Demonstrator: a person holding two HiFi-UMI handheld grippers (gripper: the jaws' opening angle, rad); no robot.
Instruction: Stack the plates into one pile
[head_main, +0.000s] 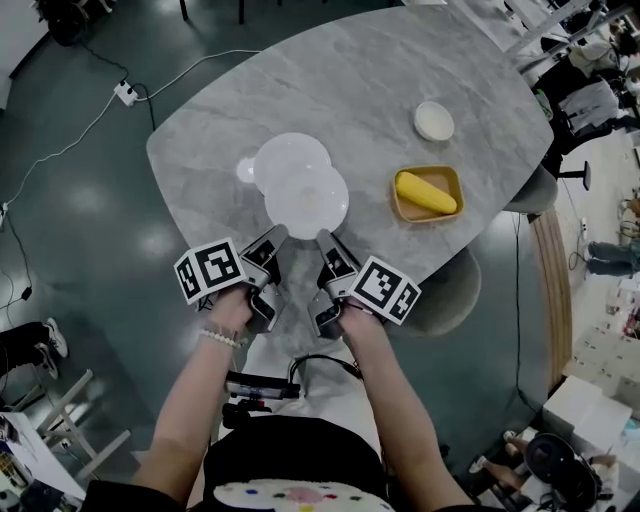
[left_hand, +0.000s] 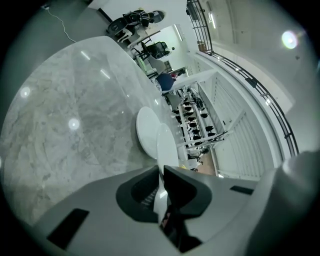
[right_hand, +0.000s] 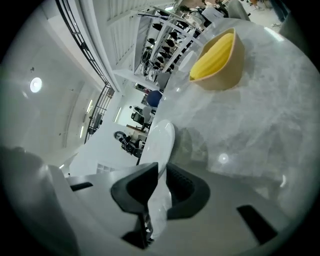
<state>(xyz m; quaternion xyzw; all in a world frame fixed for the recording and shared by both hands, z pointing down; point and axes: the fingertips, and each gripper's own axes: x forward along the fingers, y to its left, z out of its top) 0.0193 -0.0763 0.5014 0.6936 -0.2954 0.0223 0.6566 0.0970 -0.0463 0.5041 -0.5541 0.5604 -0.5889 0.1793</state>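
Grey marble table, centre-left: 2 plain glossy white round plates. Near plate overlaps far plate. L gripper & R gripper both clamp near plate's front rim.

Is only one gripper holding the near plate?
No, the left gripper and the right gripper both have jaws clamped on the rim of the near plate.

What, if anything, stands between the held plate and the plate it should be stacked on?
Nothing visible: the held plate, in the left gripper and right gripper, overlaps the far plate.
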